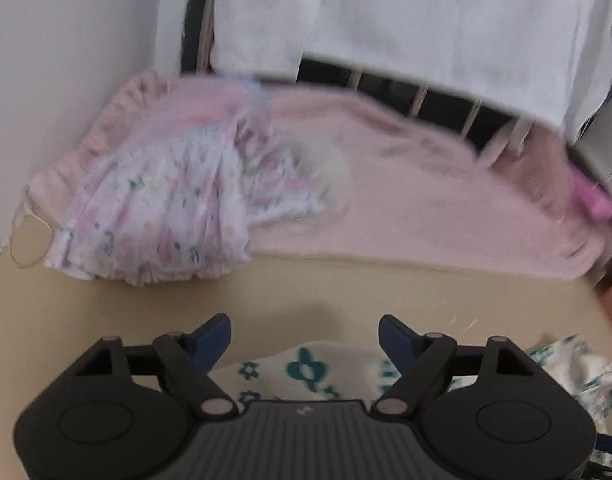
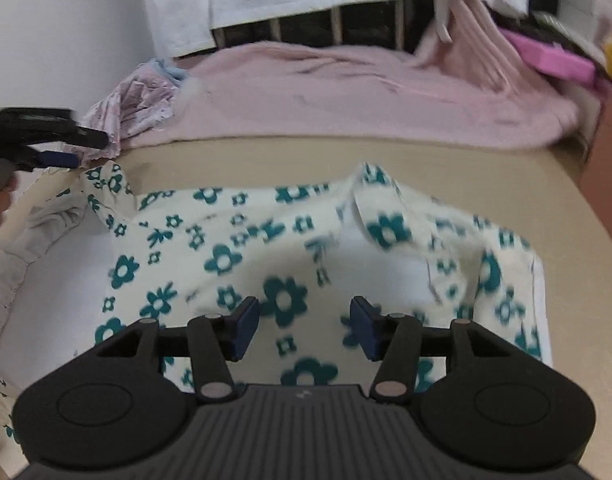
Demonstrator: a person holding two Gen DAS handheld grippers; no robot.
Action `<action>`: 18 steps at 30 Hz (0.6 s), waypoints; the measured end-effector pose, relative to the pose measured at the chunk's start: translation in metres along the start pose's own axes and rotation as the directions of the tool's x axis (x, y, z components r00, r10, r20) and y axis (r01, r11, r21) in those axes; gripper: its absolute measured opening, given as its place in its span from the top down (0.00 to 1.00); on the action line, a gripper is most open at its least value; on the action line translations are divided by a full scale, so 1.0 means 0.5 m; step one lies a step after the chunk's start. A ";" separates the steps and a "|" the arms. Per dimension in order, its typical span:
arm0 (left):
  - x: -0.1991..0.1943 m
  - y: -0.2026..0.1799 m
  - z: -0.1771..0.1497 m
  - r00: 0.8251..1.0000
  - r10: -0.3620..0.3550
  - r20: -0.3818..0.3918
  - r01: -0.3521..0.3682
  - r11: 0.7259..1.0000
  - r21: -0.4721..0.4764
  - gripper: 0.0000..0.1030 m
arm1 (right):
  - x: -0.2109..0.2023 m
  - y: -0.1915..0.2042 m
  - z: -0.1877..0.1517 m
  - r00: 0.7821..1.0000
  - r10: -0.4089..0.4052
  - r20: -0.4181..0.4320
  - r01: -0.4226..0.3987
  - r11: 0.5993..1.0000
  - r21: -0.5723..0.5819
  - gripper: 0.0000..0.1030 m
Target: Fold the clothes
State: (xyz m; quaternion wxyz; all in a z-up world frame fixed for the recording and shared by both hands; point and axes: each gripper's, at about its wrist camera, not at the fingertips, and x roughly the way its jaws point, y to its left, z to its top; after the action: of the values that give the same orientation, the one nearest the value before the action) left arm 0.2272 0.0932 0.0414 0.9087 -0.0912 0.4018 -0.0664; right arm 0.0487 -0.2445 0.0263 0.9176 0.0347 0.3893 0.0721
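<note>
A cream garment with teal flowers [image 2: 241, 248] lies spread and rumpled on the beige table [image 2: 289, 156]; a white ruffled part [image 2: 45, 224] shows at its left side. My right gripper [image 2: 306, 322] hovers over the garment's near half, jaws open, with nothing pinched between the blue pads. My left gripper [image 1: 304, 334] is open too, above bare table just past the garment's edge [image 1: 306, 368]. In the right wrist view the left gripper [image 2: 85, 148] reaches in from the left, near the garment's far left corner, with nothing between its fingers.
A pale pink towel [image 2: 366, 96] lies across the back of the table. A pink-and-white floral ruffled garment [image 1: 165, 200] is heaped at the back left. White cloths [image 1: 426, 12] hang over a barred rail behind. A bright pink box [image 2: 554, 56] sits far right. A white wall [image 1: 65, 60] is on the left.
</note>
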 end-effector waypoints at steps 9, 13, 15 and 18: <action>-0.121 0.035 -0.062 0.985 0.080 0.151 -0.081 0.997 -0.005 1.00 | -0.014 0.007 -0.061 0.994 -0.045 0.101 0.048 0.998 -0.033 0.50; -0.140 0.026 -0.098 0.907 0.390 0.158 -0.392 0.920 -0.020 0.89 | -0.014 0.012 -0.068 0.991 -0.064 0.119 0.070 0.997 -0.044 0.48; -0.182 0.007 -0.119 0.935 0.308 0.177 -0.299 0.951 -0.073 0.80 | -0.020 0.008 -0.066 0.992 -0.057 0.112 0.061 0.998 -0.031 0.48; -0.190 -0.033 -0.148 0.998 -0.032 0.061 0.039 0.994 -0.104 0.50 | -0.053 0.008 -0.063 0.994 -0.005 0.111 0.008 1.000 -0.024 0.48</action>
State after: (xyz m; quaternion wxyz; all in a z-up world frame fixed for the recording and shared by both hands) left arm 0.1079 0.0871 0.0645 0.9129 -0.1481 0.3758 -0.0584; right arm 0.0073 -0.2448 0.0235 0.9384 0.0262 0.3369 0.0717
